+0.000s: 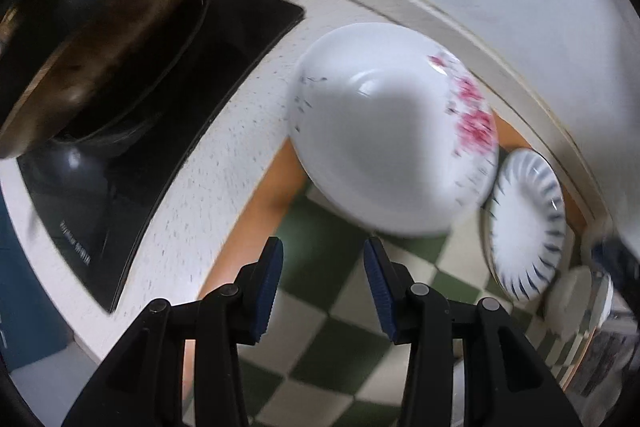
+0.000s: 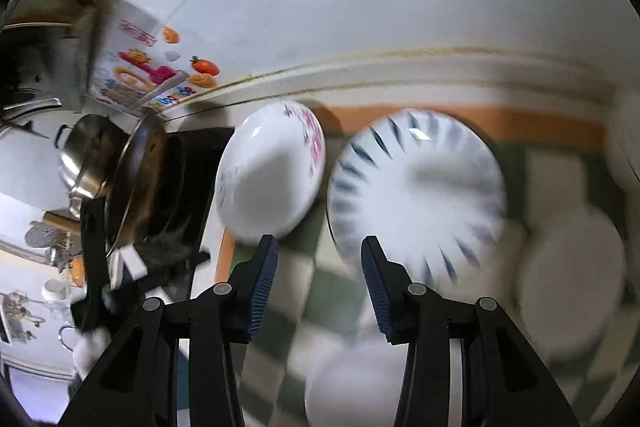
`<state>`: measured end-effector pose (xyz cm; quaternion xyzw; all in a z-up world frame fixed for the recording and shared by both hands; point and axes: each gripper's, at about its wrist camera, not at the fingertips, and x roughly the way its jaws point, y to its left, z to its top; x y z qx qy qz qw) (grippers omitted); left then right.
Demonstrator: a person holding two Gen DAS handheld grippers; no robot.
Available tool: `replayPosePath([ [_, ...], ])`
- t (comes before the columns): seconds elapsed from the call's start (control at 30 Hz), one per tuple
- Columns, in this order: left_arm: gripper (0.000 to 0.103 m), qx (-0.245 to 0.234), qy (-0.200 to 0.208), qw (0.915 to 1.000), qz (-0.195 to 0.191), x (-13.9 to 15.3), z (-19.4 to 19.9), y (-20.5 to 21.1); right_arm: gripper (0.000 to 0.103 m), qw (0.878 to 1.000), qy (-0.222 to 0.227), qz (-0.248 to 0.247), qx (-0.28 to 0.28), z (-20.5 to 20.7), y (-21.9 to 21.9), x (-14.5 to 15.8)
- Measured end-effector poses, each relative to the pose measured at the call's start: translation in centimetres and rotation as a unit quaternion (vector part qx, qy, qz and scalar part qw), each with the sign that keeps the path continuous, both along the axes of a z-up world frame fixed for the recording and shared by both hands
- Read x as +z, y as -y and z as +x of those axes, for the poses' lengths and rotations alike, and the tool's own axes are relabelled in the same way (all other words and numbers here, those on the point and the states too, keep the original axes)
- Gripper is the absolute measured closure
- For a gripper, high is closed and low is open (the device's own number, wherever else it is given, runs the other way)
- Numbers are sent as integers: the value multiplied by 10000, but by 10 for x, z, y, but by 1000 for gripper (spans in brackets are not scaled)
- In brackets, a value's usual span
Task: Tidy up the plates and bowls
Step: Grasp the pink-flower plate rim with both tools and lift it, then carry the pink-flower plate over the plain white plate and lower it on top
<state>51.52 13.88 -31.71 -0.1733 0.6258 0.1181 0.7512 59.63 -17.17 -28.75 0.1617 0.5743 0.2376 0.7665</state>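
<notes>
A glossy white bowl with pink blossoms (image 1: pixel 394 131) lies on the green-and-white checked mat (image 1: pixel 320 291), just beside a round fluted plate with blue rays (image 1: pixel 526 223). Both ribbed-padded tools, the left hand-held gripper (image 1: pixel 323 291) and right hand-held gripper (image 2: pixel 319 287), gape partway, empty. A speckled white bench (image 1: pixel 192 195) carries a black stove (image 1: pixel 168 131).

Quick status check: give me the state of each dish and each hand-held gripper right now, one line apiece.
Left hand-held gripper: open, nothing between its pads.
Right hand-held gripper: open, nothing between its pads.
Pink-flowered plate: right side up on the checked cloth, not held.
Blue-striped plate: right side up beside the pink-flowered plate, not held.
Dark pan: sitting on the black stove.
</notes>
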Motion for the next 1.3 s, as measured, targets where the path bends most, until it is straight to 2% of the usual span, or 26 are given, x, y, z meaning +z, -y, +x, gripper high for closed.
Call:
replayPosePath([
  [0.1, 63, 31, -88, 9999, -54, -20, 14, -12, 56, 9994, 44, -283, 192, 51, -41, -22],
  [0.27, 64, 84, -153, 9997, -187, -42, 31, -25, 57, 9957, 61, -715, 584, 111, -93, -61],
  [0.4, 64, 82, -192, 9994, -258, -56, 38, -30, 59, 9904, 86, -1086, 853, 140, -124, -86],
  [0.47, 64, 76, -162, 9993, -321, -61, 39, -31, 64, 9887, 58, -1180, 917, 148, -132, -99],
  [0.53, 65, 21, -116, 9994, -319, -63, 41, -29, 71, 9879, 8, -1245, 929, 153, -137, -106],
  [0.57, 68, -33, -79, 9995, -317, -63, 41, -28, 72, 9879, -10, -1244, 929, 156, -137, -109],
  [0.67, 75, -180, -15, 9992, -343, -65, 45, -24, 84, 9890, -72, -1043, 1050, 159, -144, -116],
  [1.0, 76, -237, 128, 9993, -249, -61, 25, -21, 88, 9899, -267, -912, 1057, 147, -143, -117],
  [1.3, 76, -370, 310, 9980, -401, -37, -17, -11, 90, 9933, -293, -678, 889, 110, -113, -97],
])
